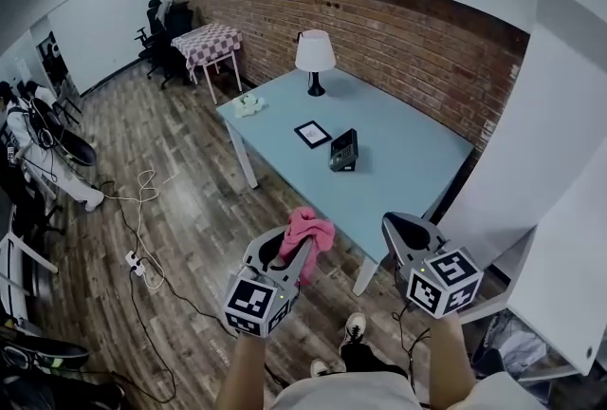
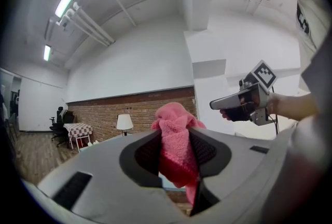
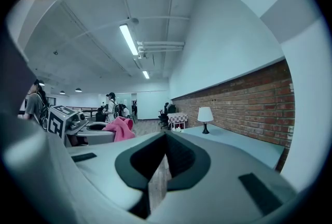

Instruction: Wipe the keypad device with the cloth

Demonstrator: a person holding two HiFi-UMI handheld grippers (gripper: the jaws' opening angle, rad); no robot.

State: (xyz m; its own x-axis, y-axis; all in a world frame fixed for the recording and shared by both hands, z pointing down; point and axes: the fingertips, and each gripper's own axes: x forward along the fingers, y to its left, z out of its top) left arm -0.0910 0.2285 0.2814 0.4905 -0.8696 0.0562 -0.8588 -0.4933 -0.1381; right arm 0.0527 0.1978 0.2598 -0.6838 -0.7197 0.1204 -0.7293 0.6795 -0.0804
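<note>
The keypad device (image 1: 343, 150), a small black box, lies near the middle of the pale blue table (image 1: 398, 161). My left gripper (image 1: 289, 247) (image 2: 176, 151) is shut on the pink cloth (image 1: 309, 232) (image 2: 175, 132), which bunches up above the jaws. It hovers over the wooden floor, short of the table's near edge. My right gripper (image 1: 410, 230) (image 3: 165, 158) hangs beside it by the table's near corner, jaws together with nothing between them. Each gripper shows in the other's view: the right gripper (image 2: 243, 101) and the left gripper (image 3: 97, 130) with the cloth (image 3: 120, 128).
On the table stand a white lamp (image 1: 314, 59), a flat dark-framed card (image 1: 312, 134) and a small pale bundle (image 1: 248, 105) at the left corner. A brick wall (image 1: 408, 47) runs behind it. Cables (image 1: 142, 237) lie on the floor. A checkered table (image 1: 216, 44) and chairs stand far back.
</note>
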